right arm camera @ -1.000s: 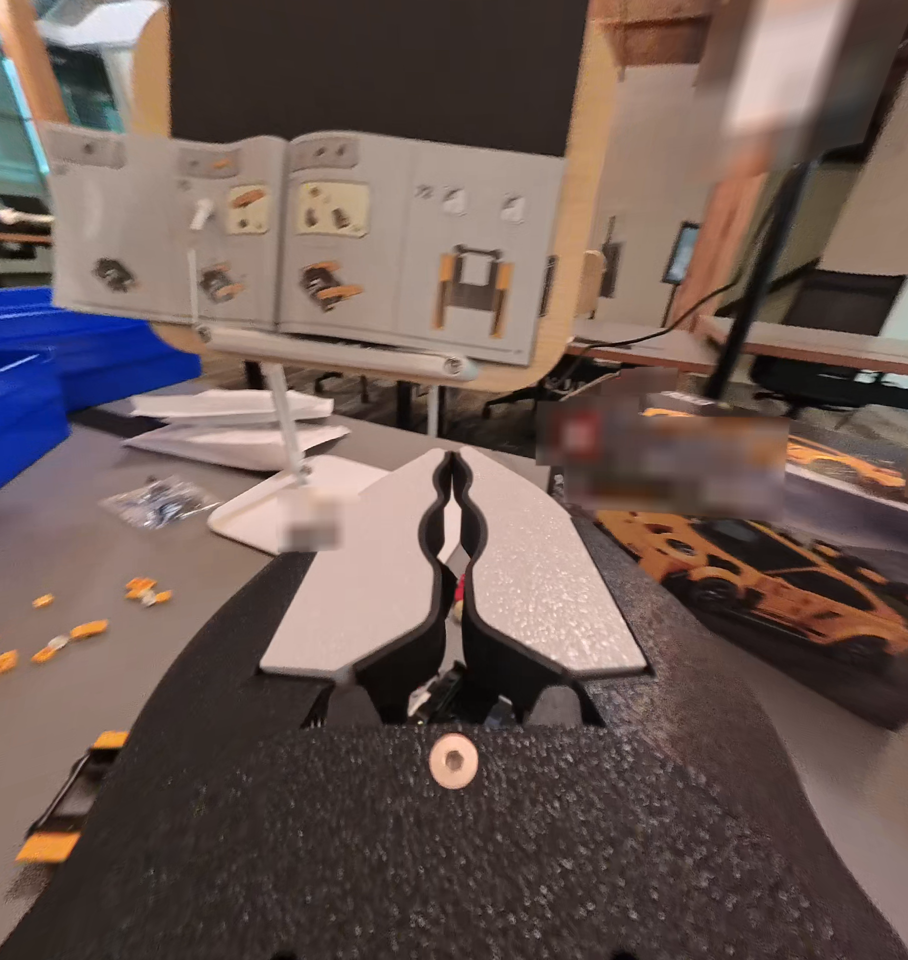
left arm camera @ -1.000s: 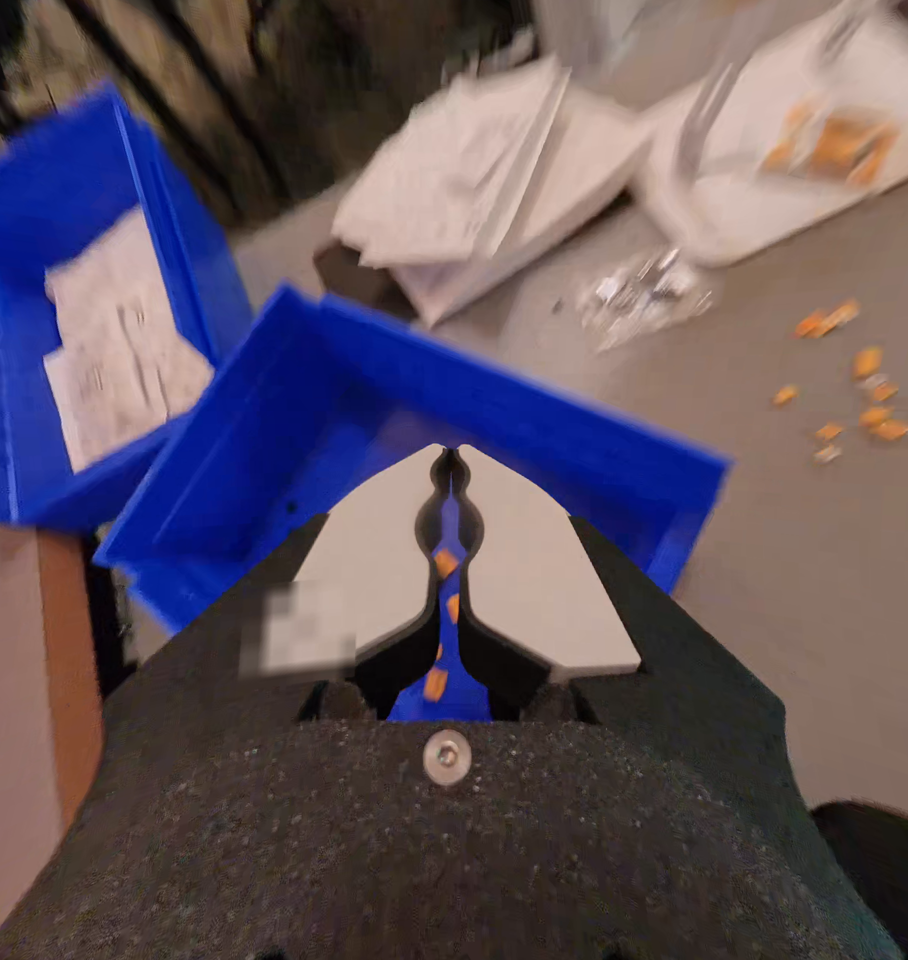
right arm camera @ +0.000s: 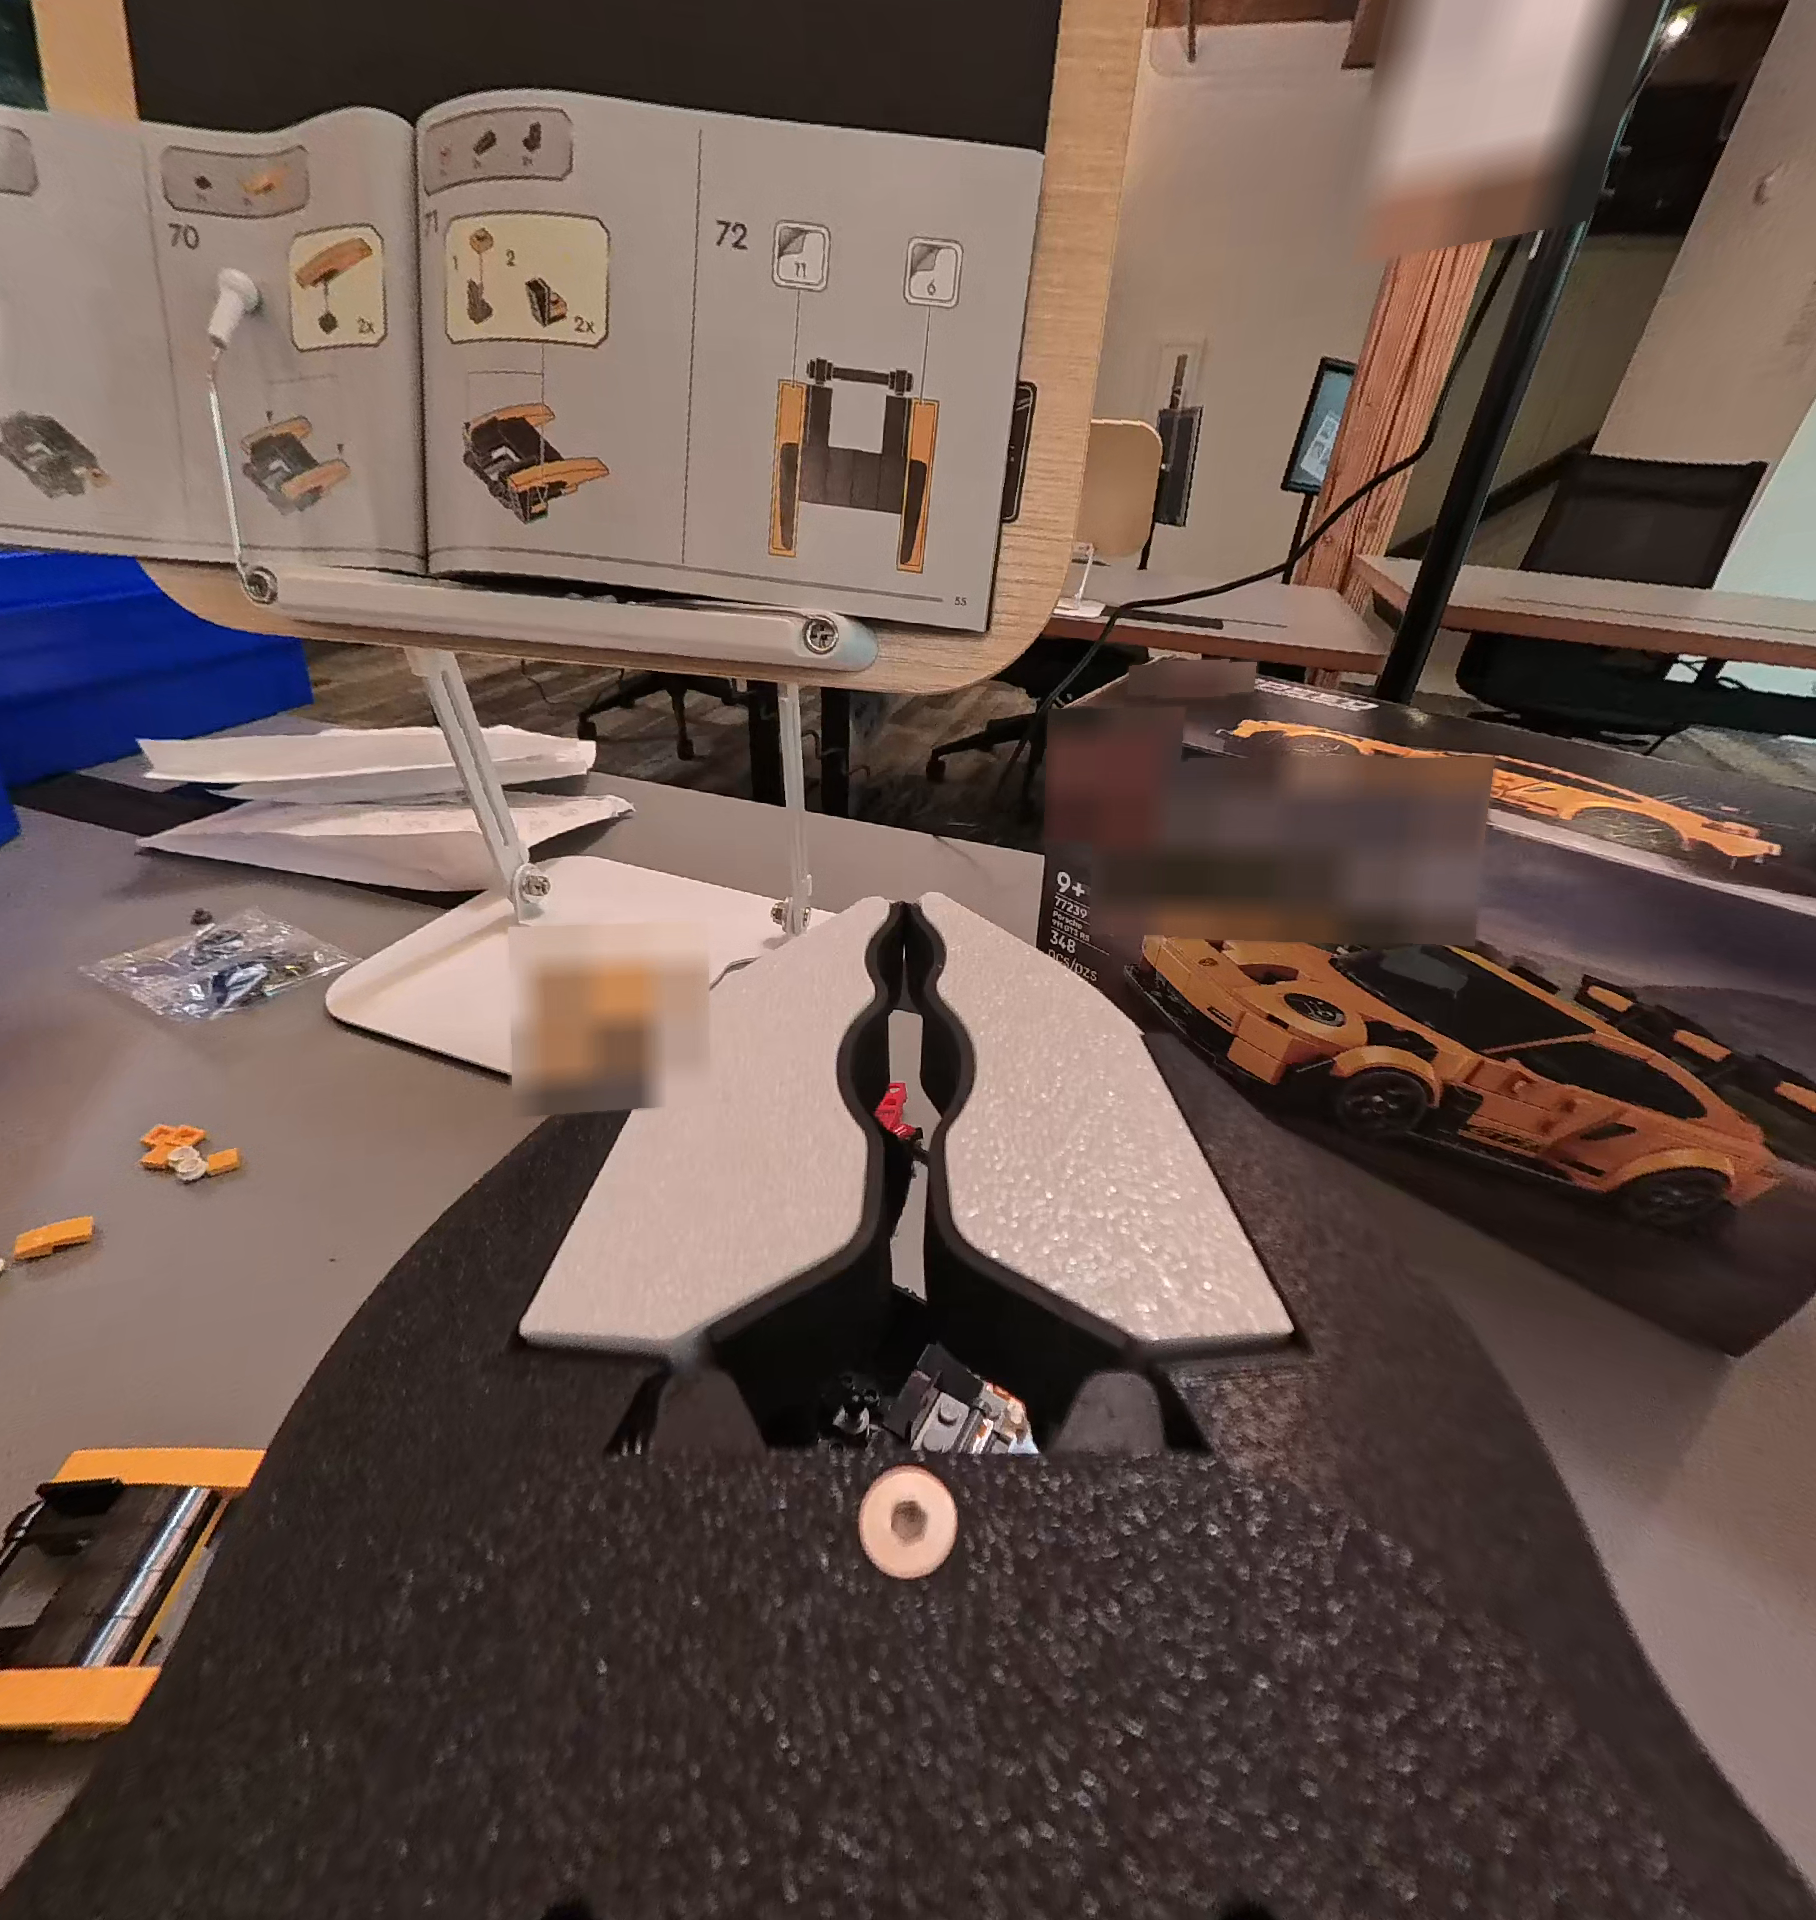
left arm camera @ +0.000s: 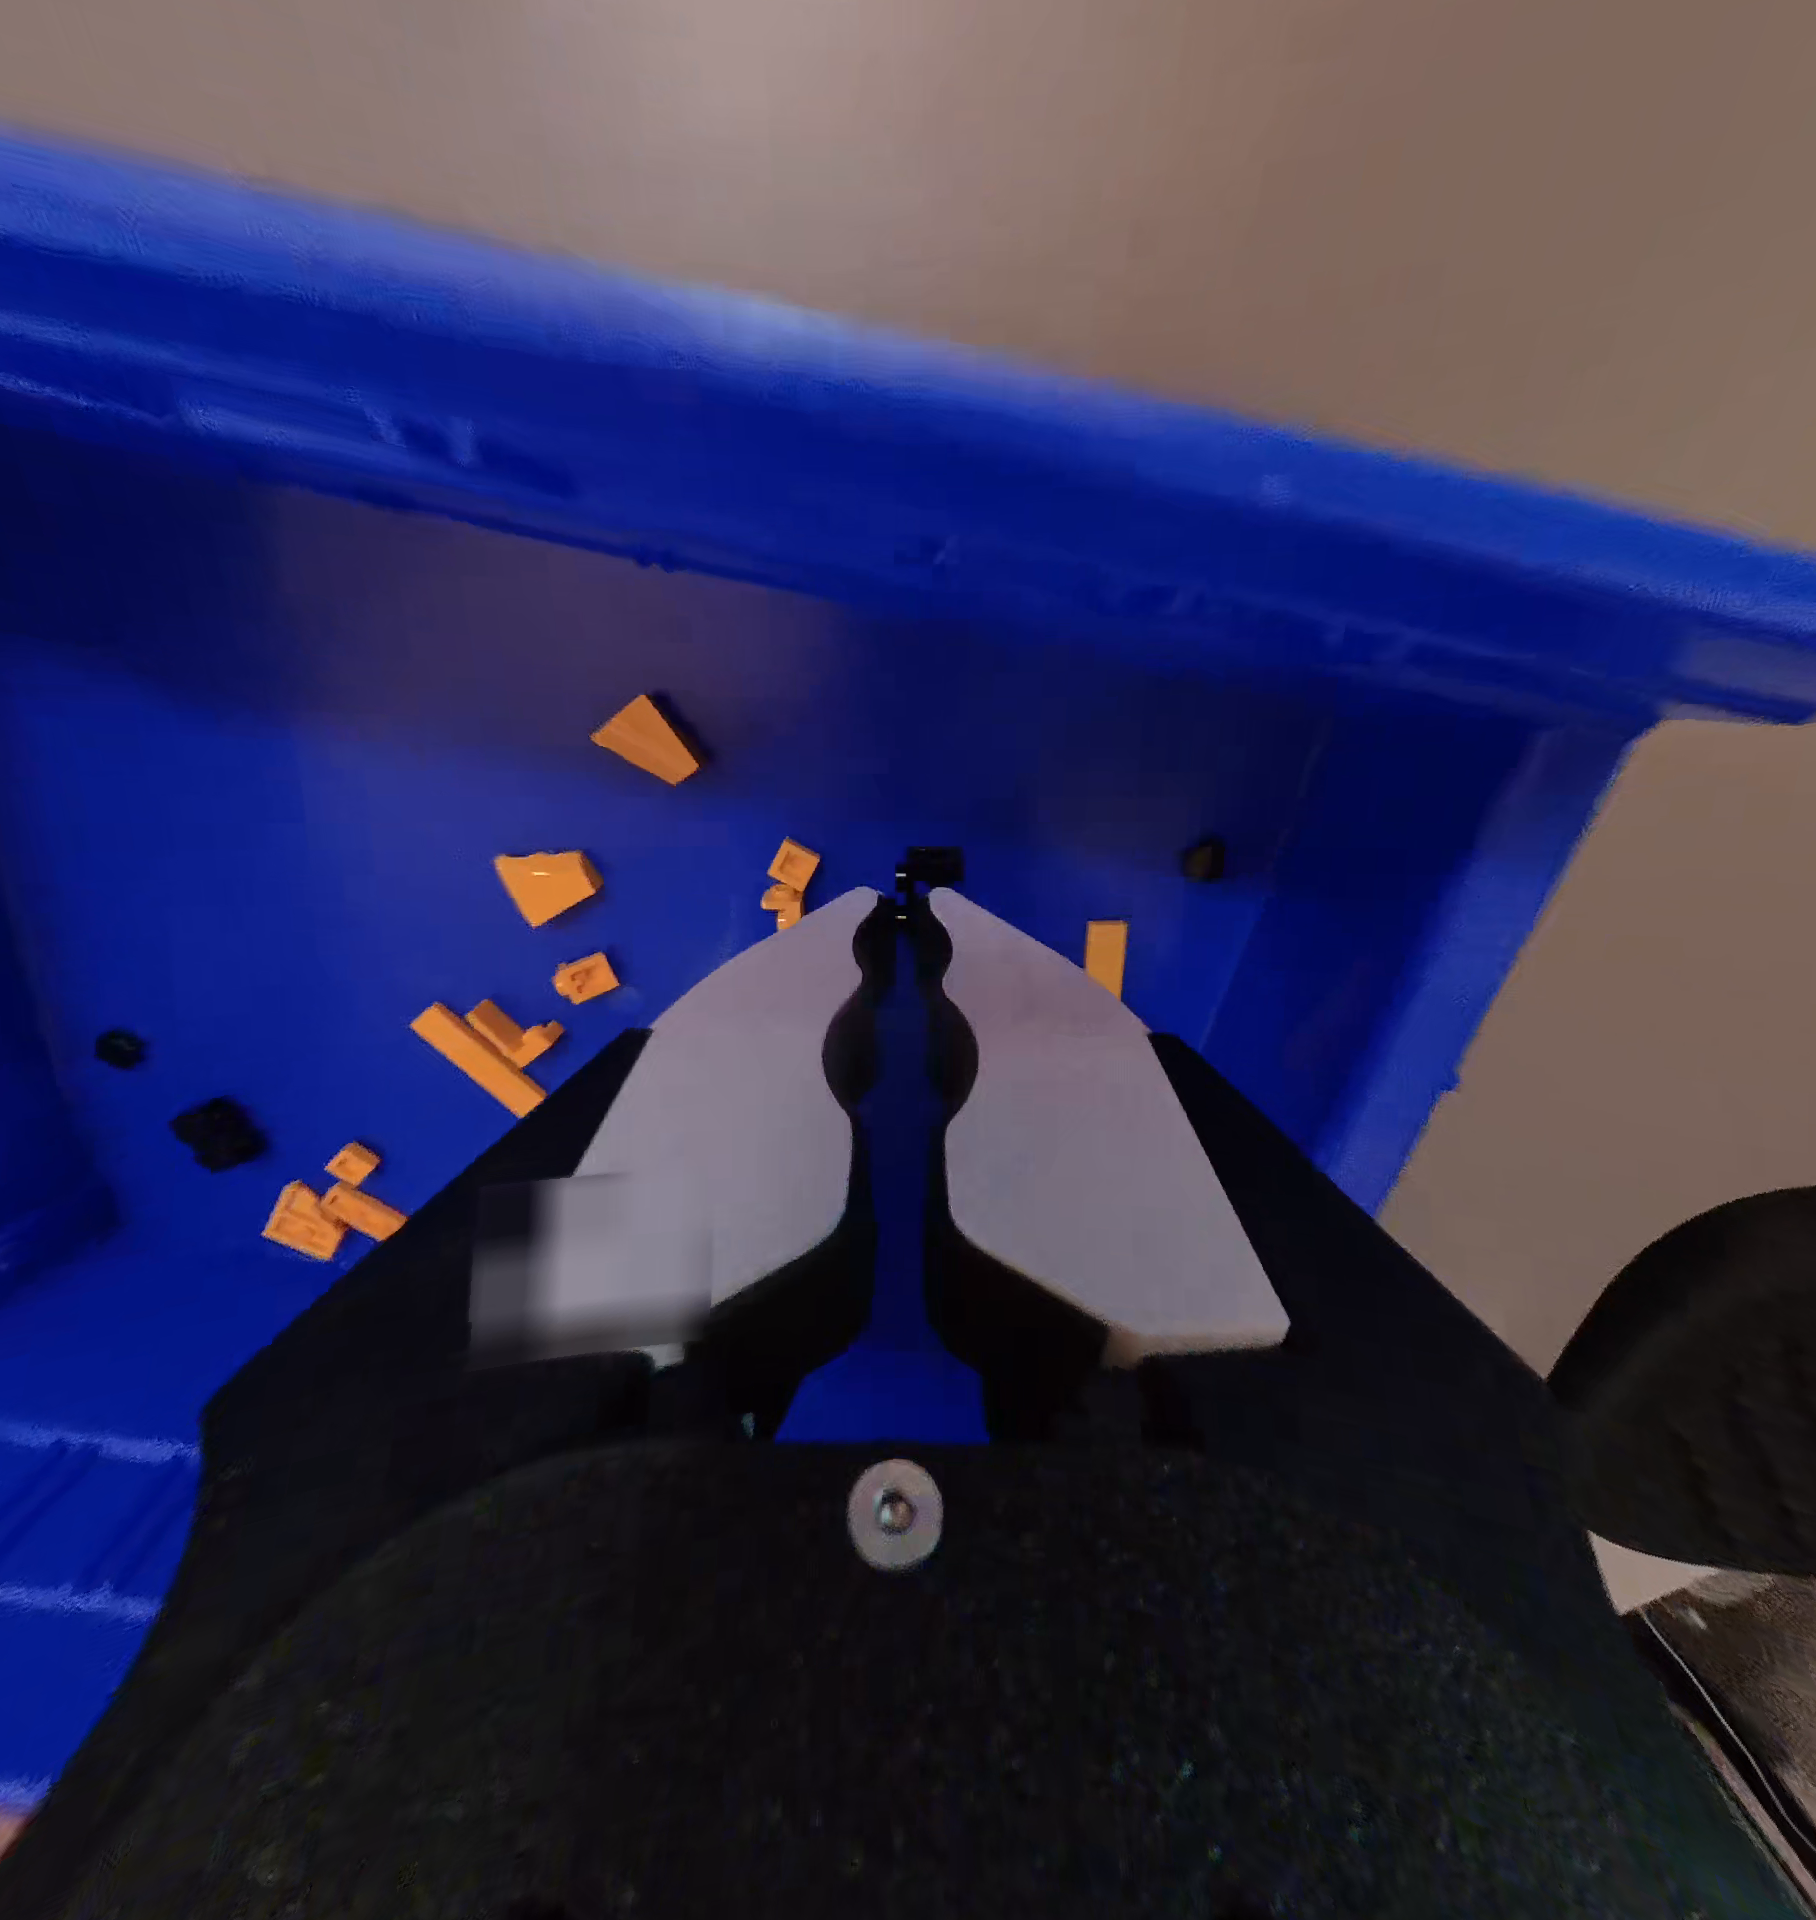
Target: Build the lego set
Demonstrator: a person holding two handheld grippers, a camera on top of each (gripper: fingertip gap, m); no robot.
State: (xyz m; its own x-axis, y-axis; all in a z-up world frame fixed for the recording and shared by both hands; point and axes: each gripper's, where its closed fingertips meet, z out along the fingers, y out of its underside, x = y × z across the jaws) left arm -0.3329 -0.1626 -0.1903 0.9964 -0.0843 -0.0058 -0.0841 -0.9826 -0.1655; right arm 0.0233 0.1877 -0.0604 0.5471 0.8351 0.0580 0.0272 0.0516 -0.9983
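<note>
Bin (left arm camera: 675,468), blue and tilted in the left wrist view, fills most of that frame, and the left gripper (left arm camera: 904,902) reaches down into it. Its fingers (left arm camera: 769,1091) are nearly together, with only a narrow slit between the tips, and a small black piece (left arm camera: 930,864) sits right at those tips; whether it is pinched or just lying beyond them I cannot tell. Orange pieces (left arm camera: 545,883) are scattered over the bin floor to the left of the gripper, along with a few more black bits (left arm camera: 218,1130). The right gripper (right arm camera: 906,914) hovers over the grey table (right arm camera: 291,1143) with its tips touching; through the gap behind them a red part (right arm camera: 896,1107) and grey-and-black lego parts (right arm camera: 945,1408) show below, but whether the gripper has hold of anything cannot be told. Ahead of it, an instruction booklet (right arm camera: 571,343) lies open on a white stand (right arm camera: 436,977), and the box (right arm camera: 1506,1039) with the orange car picture lies to the right. On the table to the left are loose orange pieces (right arm camera: 187,1148), a clear bag (right arm camera: 218,961) of small parts, white papers (right arm camera: 364,800), and, at the near left edge, a partly built orange-and-black section (right arm camera: 83,1590). Further blue bins (right arm camera: 104,655) stand at the far left.
</note>
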